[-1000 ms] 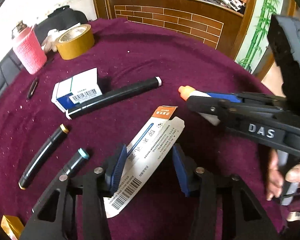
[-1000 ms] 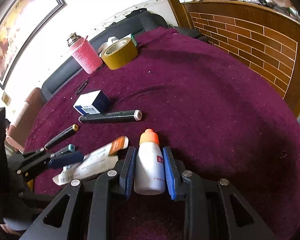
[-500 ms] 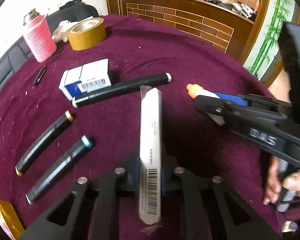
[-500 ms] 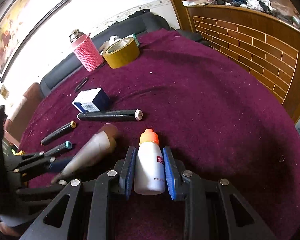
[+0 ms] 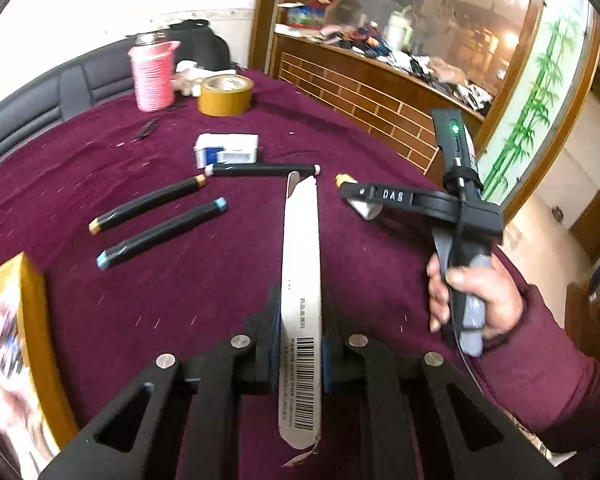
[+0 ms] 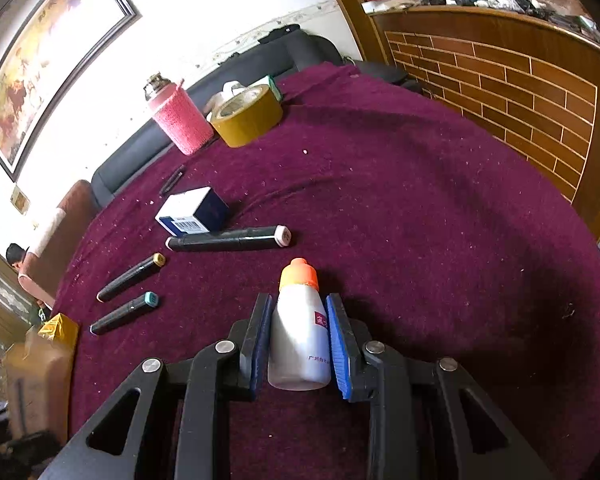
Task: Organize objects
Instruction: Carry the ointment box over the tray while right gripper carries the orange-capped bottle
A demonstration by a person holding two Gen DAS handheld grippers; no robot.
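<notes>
Your left tool (image 5: 300, 344) clamps flat white carton (image 5: 300, 280), edge-on, barcode end nearest camera, raised over maroon tabletop (image 5: 180, 288). Your right tool (image 6: 298, 344) grips white bottle with orange cap (image 6: 298, 332), low over tabletop; your right hand (image 5: 476, 300) on its handle. On tabletop: three black markers (image 5: 262, 169) (image 5: 148, 203) (image 5: 162, 232), blue-white box (image 5: 226, 149) beside longest marker. Far edge: tape roll (image 5: 225, 94), pink-sleeved flask (image 5: 153, 76). Yellow box (image 5: 16, 352) at near left, blurred.
</notes>
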